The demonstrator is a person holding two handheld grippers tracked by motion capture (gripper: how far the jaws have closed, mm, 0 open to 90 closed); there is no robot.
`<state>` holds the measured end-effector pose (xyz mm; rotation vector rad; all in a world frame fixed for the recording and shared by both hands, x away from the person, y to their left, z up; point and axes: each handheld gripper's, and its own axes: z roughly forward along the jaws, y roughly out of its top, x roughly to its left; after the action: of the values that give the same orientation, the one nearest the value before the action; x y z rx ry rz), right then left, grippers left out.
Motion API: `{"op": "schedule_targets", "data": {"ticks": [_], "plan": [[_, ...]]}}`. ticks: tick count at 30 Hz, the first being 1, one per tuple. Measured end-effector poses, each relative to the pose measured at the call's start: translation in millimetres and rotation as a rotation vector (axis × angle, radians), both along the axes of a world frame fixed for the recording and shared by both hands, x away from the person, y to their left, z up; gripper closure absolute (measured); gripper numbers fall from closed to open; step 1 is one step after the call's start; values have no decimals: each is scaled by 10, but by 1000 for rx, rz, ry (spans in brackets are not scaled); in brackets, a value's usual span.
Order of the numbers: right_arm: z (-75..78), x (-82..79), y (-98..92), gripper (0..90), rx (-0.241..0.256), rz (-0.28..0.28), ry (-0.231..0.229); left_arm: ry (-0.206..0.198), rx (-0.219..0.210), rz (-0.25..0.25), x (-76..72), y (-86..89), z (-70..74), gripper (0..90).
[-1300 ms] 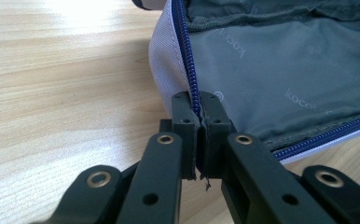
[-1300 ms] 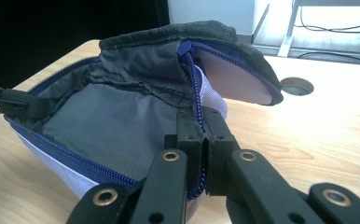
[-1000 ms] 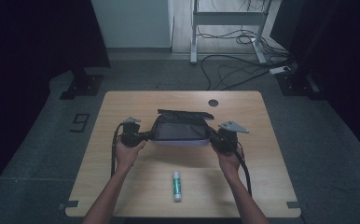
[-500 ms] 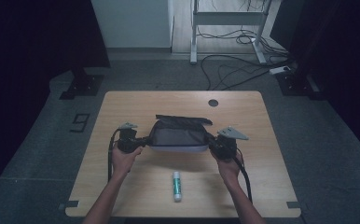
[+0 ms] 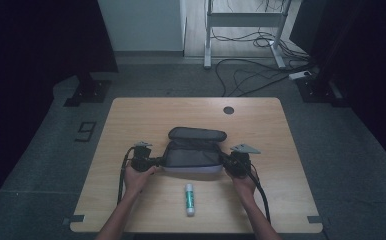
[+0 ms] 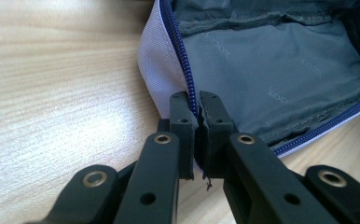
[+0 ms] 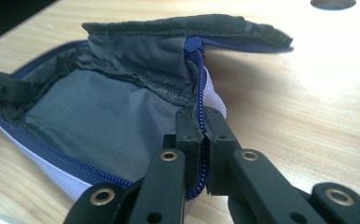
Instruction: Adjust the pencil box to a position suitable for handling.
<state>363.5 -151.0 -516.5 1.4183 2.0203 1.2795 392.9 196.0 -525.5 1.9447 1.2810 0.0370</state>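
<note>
Now keep both grippers, left gripper (image 6: 194, 100) and right gripper (image 7: 200, 116), clamped on the pouch (image 5: 191, 155) rim between their fingertips, probably spreading evenly so the zipper (image 7: 200, 79) edge doesn't slip.

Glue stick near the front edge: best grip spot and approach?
Take the glue stick across its green middle, coming straight down from above. It lies flat, long axis running away from the person, with bare table on both sides for the jaws.

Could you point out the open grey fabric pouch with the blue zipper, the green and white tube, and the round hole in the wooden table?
Open grey fabric pouch with blue zipper (image 5: 191, 155), high view, its grey lining.
Green and white tube (image 5: 189, 199), high view, its green middle.
Round hole in the wooden table (image 5: 228, 110), high view, the hole's centre.
</note>
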Motion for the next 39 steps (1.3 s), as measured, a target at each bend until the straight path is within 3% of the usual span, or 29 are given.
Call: {"op": "schedule_targets", "data": {"ticks": [5,6,10,12,14,18,25,30,33,39], "plan": [[-72,48,14,811,-32,-3,26,2,-7,2,12,-9,-47,795],[-108,61,15,750,-65,-21,29,-1,-17,6,11,-12,-43,751],[-125,56,22,553,-100,-61,19,-60,6,38,-9,-22,-19,507],[-94,37,12,499,-112,-93,-13,-65,-18,40,-7,-20,-13,368],[-46,16,-17,468,-106,-117,-41,-83,-25,48,-11,-21,-4,299],[10,-48,-33,440,-98,-116,-73,-112,-32,45,-30,-35,21,282],[25,-220,-28,414,-71,-48,-68,-161,-5,56,-132,9,92,309],[34,-336,-3,402,-54,-4,-68,-173,-1,55,-216,64,136,309],[29,-434,41,397,-38,40,-60,-193,50,53,-265,85,157,302],[21,-519,121,390,-37,88,-45,-183,29,46,-323,143,135,304]]}}
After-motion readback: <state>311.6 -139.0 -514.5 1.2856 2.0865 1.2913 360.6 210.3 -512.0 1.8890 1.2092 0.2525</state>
